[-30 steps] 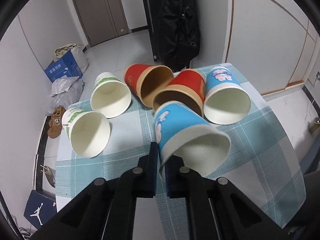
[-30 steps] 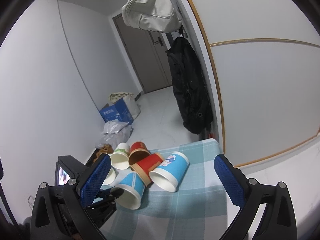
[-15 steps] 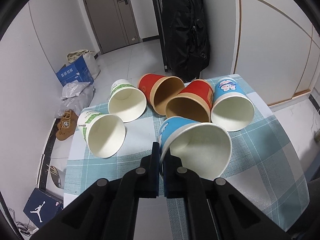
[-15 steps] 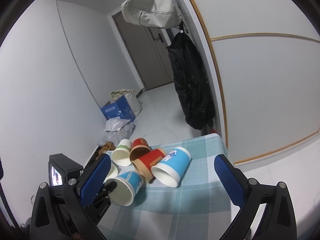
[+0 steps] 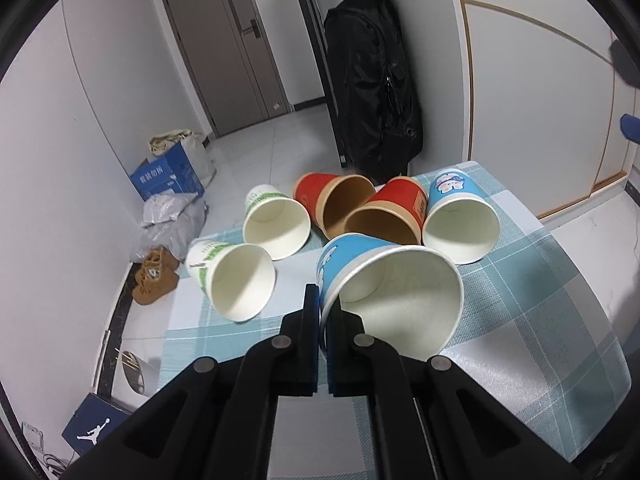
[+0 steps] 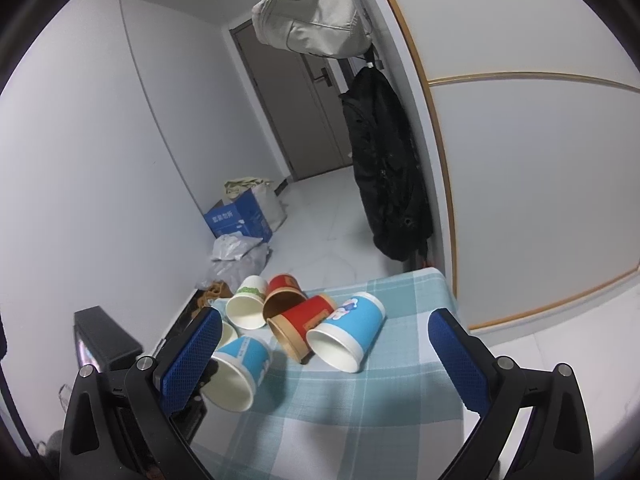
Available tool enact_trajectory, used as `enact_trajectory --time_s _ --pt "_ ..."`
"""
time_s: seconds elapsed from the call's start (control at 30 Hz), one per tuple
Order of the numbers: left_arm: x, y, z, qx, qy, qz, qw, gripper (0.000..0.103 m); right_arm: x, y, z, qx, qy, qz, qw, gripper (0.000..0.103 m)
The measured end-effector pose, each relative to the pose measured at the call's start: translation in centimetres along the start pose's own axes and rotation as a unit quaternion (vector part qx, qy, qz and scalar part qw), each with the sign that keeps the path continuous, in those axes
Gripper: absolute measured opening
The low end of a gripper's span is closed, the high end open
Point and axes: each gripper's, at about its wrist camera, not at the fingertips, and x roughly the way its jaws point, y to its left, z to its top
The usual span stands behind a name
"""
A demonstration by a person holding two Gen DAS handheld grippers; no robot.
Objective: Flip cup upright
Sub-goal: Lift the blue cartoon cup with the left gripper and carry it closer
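Note:
My left gripper [image 5: 323,306] is shut on the rim of a blue paper cup [image 5: 390,292], holding it tilted with its white mouth toward the camera, above the checked tablecloth [image 5: 532,320]. The same cup [image 6: 238,368] shows in the right wrist view at lower left, lifted off the cloth. My right gripper [image 6: 324,364] is open and empty, well above the near part of the table. Behind lie a second blue cup [image 5: 460,220], two red cups [image 5: 384,216] and two white-green cups [image 5: 232,276], all on their sides.
The table's left edge [image 5: 172,320] is close to the white-green cups. On the floor beyond are a blue box [image 5: 168,176], a grey bag and brown shoes [image 5: 154,276]. A black backpack [image 5: 372,92] hangs at the far wall.
My left gripper has lifted and pulled the blue cup back toward me, and its mouth has turned more toward the camera. The right gripper has risen slightly and stays open.

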Motion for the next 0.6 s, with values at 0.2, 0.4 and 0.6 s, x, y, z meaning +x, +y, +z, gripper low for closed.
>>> enact_trajectory --time_s 0.2,0.4,0.6 --pt "-2.1 0.6 -0.1 -0.004 -0.029 0.008 0.9995 0.0 -0.1 -0.1 -0.2 0.004 -0.001 -0.002 1.0 0.103" --pt "-4.9 1.2 -0.2 -0.003 -0.065 0.02 0.9977 0.0 -0.4 0.1 -0.4 0.007 -0.005 0.003 1.0 0.103" --pt "-6.6 1.7 -1.3 -0.025 -0.067 0.02 0.9973 0.0 -0.9 0.3 -1.0 0.006 -0.002 0.01 1.0 0.103"
